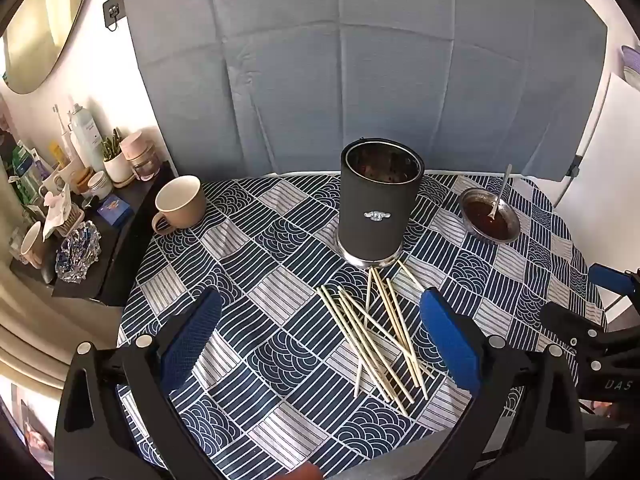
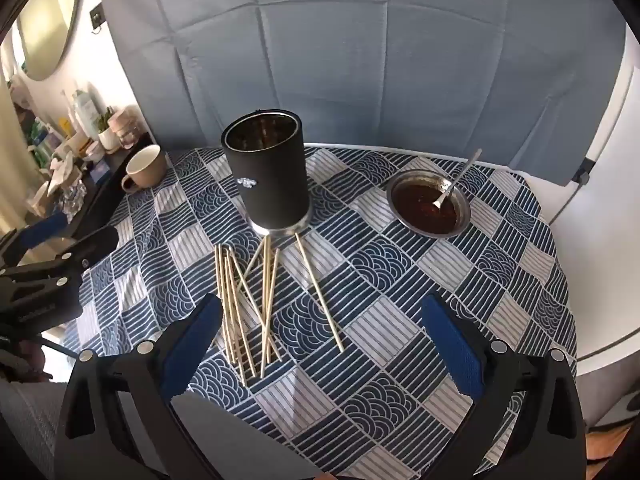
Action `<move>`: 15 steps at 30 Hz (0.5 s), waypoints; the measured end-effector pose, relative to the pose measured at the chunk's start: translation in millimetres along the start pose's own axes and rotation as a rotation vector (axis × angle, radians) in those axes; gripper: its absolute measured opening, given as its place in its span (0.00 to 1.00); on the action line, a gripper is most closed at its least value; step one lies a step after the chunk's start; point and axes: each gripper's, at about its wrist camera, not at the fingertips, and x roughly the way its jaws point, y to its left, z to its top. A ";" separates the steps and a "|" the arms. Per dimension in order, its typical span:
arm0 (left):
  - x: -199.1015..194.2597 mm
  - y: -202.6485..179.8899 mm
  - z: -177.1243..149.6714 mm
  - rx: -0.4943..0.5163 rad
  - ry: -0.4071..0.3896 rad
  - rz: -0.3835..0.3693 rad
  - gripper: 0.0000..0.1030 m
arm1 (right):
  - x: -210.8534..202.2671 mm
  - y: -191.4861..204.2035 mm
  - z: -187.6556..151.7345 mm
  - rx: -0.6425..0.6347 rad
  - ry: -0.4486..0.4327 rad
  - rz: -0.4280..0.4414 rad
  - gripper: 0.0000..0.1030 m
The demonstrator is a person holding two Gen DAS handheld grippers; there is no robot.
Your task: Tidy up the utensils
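Two downward wrist views, shared table (image 1: 280, 360)

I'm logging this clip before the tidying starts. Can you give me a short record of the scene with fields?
surface: round table under a blue patterned cloth
utensils: pale chopsticks scattered loose in front of the holder
holder: black cylinder, upright, open top
other items: beige mug; metal dish of dark sauce with a spoon in it
left claw: open, empty
right claw: open, empty

one holder (image 1: 378, 204), one mug (image 1: 180, 203), one bowl (image 1: 490, 216)
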 end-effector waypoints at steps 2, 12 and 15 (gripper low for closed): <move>-1.7 1.3 -0.6 -0.004 -0.009 -0.014 0.94 | -0.8 0.0 -0.6 0.003 -0.003 0.005 0.93; 0.5 2.6 -2.2 -0.006 0.018 0.001 0.94 | -1.6 6.9 3.5 0.003 0.010 0.013 0.93; 1.7 5.0 -5.0 -0.015 0.029 -0.010 0.94 | -1.1 7.5 6.7 0.000 0.009 0.010 0.93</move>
